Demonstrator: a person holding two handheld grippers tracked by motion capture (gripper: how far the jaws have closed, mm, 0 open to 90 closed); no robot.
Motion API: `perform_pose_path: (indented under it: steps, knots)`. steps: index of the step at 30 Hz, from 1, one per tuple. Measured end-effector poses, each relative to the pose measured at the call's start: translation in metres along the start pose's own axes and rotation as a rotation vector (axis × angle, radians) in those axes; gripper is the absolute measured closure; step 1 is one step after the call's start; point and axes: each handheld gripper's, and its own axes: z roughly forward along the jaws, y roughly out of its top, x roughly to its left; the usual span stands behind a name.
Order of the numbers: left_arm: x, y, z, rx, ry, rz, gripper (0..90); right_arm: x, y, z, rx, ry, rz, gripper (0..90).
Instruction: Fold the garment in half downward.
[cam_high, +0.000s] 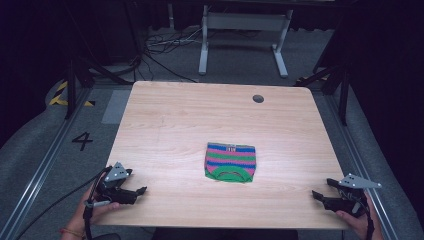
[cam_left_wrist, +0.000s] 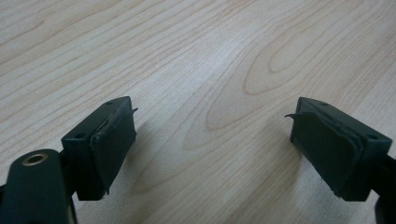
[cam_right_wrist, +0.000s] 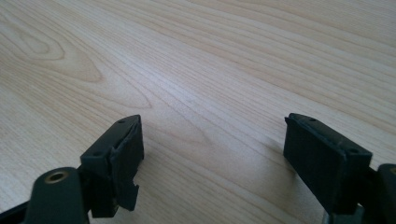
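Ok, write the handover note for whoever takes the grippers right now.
Left gripper: open, nothing between its jaws, at the table's near left corner.
Right gripper: open, nothing between its jaws, at the near right corner.
Striped cloth: folded into a compact rectangle, flat near the table's middle, apart from both grippers.
Done: the cloth looks folded.
Left: probably nothing; check that the fold is neat.

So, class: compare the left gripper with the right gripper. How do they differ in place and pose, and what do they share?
1. The left gripper sits at the table's near left corner; the right gripper sits at its near right corner.
2. The left gripper points right, toward the folded striped cloth; the right gripper points left, toward it.

Shared: both are black, hand-held, open with nothing between the jaws, and well clear of the cloth.
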Motion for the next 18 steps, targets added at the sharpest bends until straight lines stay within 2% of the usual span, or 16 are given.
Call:
perform_pose_path:
  steps: [18]
  knots:
    - [-0.0013,0.0023,0.0024,0.008,0.009,-0.012,10.8,0.0001,0.0002,0.0004,0.005,-0.008,0.006,18.5]
